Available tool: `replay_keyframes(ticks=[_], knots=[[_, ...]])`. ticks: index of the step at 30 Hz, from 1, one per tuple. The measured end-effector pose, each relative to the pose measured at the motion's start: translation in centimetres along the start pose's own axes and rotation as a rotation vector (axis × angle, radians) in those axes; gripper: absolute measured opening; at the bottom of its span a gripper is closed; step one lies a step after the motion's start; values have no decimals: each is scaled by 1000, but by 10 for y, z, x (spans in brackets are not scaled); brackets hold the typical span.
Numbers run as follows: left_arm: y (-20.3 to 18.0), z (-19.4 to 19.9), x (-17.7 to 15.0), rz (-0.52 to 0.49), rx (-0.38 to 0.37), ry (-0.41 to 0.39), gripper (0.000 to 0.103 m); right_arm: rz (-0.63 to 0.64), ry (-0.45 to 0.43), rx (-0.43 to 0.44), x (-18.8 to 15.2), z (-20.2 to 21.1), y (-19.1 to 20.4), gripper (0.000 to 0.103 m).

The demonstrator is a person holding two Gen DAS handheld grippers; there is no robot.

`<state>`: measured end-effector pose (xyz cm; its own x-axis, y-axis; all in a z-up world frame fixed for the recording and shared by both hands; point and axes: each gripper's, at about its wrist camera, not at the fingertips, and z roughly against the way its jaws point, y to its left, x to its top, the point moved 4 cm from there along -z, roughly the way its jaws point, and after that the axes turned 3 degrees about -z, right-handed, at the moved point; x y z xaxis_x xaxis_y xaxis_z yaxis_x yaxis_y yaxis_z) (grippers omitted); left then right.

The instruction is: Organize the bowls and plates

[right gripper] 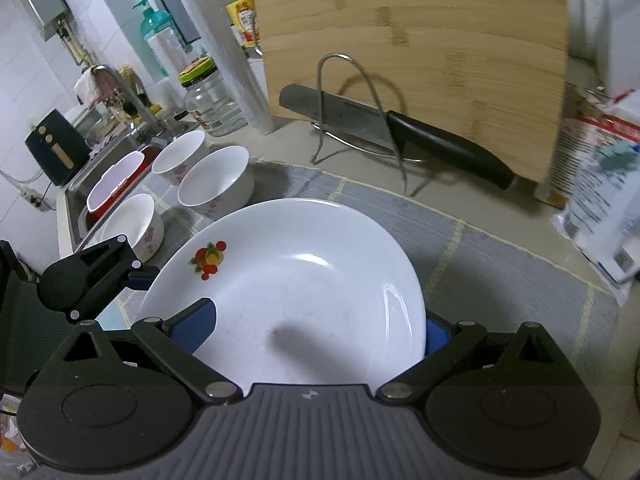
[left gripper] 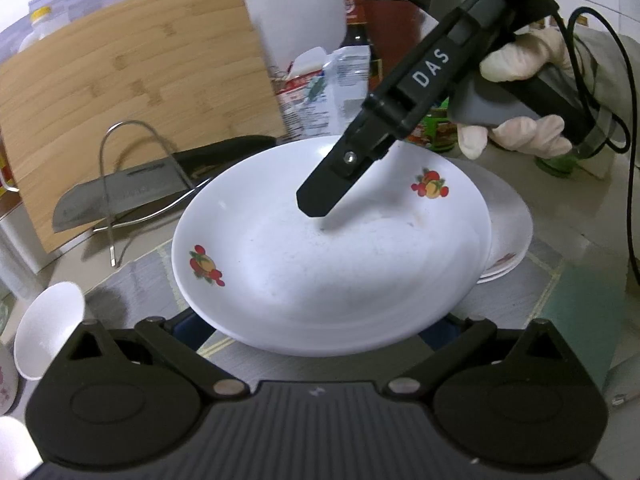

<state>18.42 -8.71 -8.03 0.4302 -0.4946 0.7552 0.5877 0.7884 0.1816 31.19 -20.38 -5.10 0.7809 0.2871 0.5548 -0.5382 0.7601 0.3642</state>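
Observation:
A white plate with fruit prints [left gripper: 320, 264] is held above the counter, over the edge of a stack of similar plates [left gripper: 508, 240]. In the left wrist view my right gripper [left gripper: 316, 204] reaches from the upper right, with one finger lying on the plate's inside. In the right wrist view the plate [right gripper: 288, 292] sits between the blue pads [right gripper: 192, 332], one over its rim and one under it. My left gripper's fingertips are hidden under the plate's near rim. Three white bowls [right gripper: 216, 184] stand by the sink.
A bamboo cutting board [left gripper: 132, 92] leans at the back with a knife [left gripper: 120, 196] on a wire rack [left gripper: 132, 184]. Bottles [left gripper: 356, 32] and food packets [left gripper: 320, 92] stand behind the plates. A grey mat [right gripper: 480, 248] covers the counter; the sink [right gripper: 100, 168] is at left.

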Motion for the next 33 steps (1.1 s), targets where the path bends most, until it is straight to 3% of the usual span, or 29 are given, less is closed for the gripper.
replay_keyframes(ticks=[20,33], knots=[[-44,-19,27,-86,-144,-15,102,-109,-45,-110,-56,59,-39,103],[-59,-32,38,-137,-246,8,102,-159,-38,-153,-78,73,-58,103]])
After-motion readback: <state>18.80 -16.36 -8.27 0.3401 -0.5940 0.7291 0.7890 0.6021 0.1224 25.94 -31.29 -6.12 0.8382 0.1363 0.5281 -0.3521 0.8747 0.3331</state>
